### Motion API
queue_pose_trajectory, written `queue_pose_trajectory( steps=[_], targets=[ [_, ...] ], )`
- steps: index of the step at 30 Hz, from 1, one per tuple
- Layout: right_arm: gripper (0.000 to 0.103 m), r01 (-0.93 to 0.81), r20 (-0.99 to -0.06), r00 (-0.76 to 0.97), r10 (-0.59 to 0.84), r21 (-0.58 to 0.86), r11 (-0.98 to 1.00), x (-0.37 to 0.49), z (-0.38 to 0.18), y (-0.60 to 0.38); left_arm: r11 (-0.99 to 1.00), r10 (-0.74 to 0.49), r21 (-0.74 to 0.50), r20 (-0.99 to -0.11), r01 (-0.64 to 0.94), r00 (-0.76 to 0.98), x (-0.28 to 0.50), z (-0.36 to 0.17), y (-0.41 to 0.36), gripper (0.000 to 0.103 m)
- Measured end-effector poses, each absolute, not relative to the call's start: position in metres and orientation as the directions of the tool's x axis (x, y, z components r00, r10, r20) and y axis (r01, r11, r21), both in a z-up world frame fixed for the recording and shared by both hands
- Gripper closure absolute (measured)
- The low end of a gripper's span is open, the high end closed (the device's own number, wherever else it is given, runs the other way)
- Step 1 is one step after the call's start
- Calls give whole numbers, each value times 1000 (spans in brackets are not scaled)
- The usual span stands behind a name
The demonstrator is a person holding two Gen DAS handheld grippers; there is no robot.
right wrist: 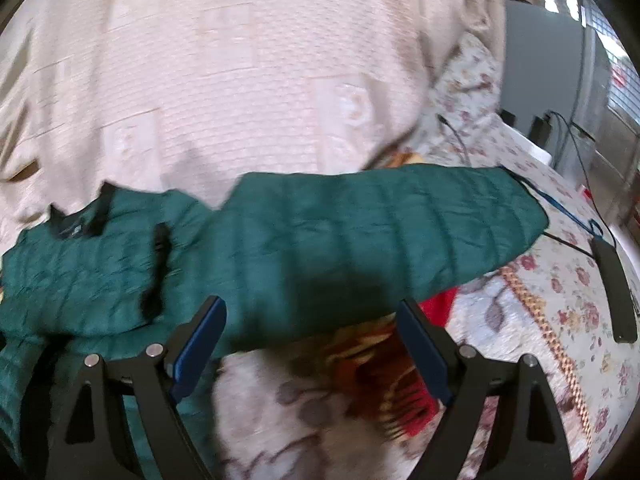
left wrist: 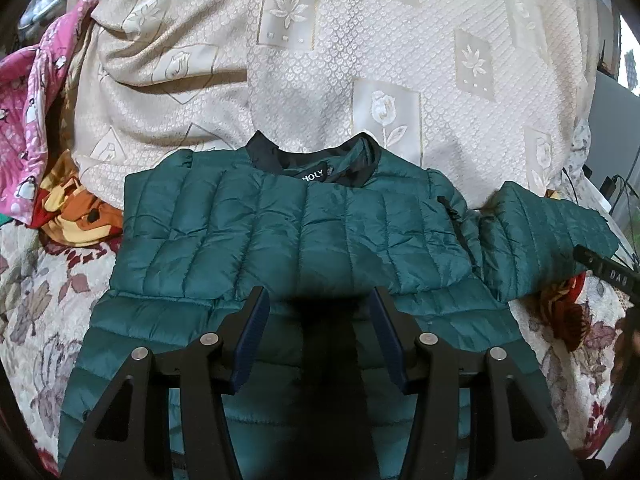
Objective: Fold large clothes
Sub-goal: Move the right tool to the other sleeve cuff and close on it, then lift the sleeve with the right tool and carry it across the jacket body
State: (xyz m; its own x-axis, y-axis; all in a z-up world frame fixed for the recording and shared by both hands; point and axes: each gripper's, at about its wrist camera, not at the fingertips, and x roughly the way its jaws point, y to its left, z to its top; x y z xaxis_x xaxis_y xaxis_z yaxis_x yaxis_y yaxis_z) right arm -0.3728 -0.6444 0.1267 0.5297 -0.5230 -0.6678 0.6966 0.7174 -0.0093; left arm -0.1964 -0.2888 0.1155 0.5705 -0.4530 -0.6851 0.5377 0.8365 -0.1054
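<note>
Lying flat on a bed with a floral bedspread (left wrist: 24, 320): one green quilted jacket (left wrist: 280, 232), collar (left wrist: 316, 160) at the far end, one sleeve (right wrist: 380, 232) stretched out sideways. Beyond it, one cream blanket (left wrist: 360, 40) with flower panels; off to the far left, one pink penguin-print cloth (left wrist: 36, 92); poking out from under the jacket, red-and-orange fabric (left wrist: 76, 212). Two grippers in all. Left gripper (left wrist: 316, 304) open, blue pads spread wide, hovering over the jacket's lower body just short of a folded edge, nothing between the fingers. Right gripper (right wrist: 312, 316) also open, wider still, poised at the near edge of the outstretched sleeve, contact impossible to judge through the blur. Past the sleeve's cuff, dark cables (right wrist: 576, 148) and one flat black strip (right wrist: 616, 292) resting on the bedspread.
</note>
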Motion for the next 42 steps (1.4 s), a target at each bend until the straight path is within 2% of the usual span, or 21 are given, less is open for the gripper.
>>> queue_pose_trajectory(
  steps=[9, 14, 22, 26, 27, 29, 30, 31, 34, 42],
  targets=[
    [13, 843, -657, 430, -620, 46, 536, -398, 130, -731, 844, -440, -109, -699, 525, 564, -187, 105, -286, 73],
    [13, 908, -689, 334, -644, 52, 415, -419, 123, -779, 843, -439, -110, -708, 527, 554, -185, 98, -289, 73],
    [13, 935, -720, 326, -612, 150, 321, -434, 108, -833, 844, -428, -107, -726, 526, 538, -179, 87, -293, 73],
    [13, 936, -693, 334, -639, 162, 314, -430, 108, -846, 848, -424, -114, -730, 517, 535, -175, 83, -290, 73],
    [16, 934, -685, 338, -645, 159, 321, -428, 108, -848, 851, -421, -115, -733, 513, 534, -173, 82, -288, 73],
    [44, 926, -680, 351, -643, 149, 348, -424, 108, -849, 853, -417, -115, -736, 508, 534, -171, 81, -287, 73],
    [72, 916, -685, 369, -628, 157, 369, -424, 106, -851, 855, -415, -115, -736, 506, 535, -170, 80, -285, 73],
    [79, 911, -689, 383, -615, 171, 375, -424, 105, -853, 856, -414, -115, -735, 504, 537, -170, 81, -284, 73],
    [88, 885, -660, 444, -606, 220, 409, -433, 113, -843, 860, -413, -118, -732, 496, 542, -167, 82, -281, 73],
    [89, 729, -509, 677, -531, 370, 575, -455, 156, -788, 880, -408, -132, -700, 456, 586, -154, 104, -262, 73]
  ],
)
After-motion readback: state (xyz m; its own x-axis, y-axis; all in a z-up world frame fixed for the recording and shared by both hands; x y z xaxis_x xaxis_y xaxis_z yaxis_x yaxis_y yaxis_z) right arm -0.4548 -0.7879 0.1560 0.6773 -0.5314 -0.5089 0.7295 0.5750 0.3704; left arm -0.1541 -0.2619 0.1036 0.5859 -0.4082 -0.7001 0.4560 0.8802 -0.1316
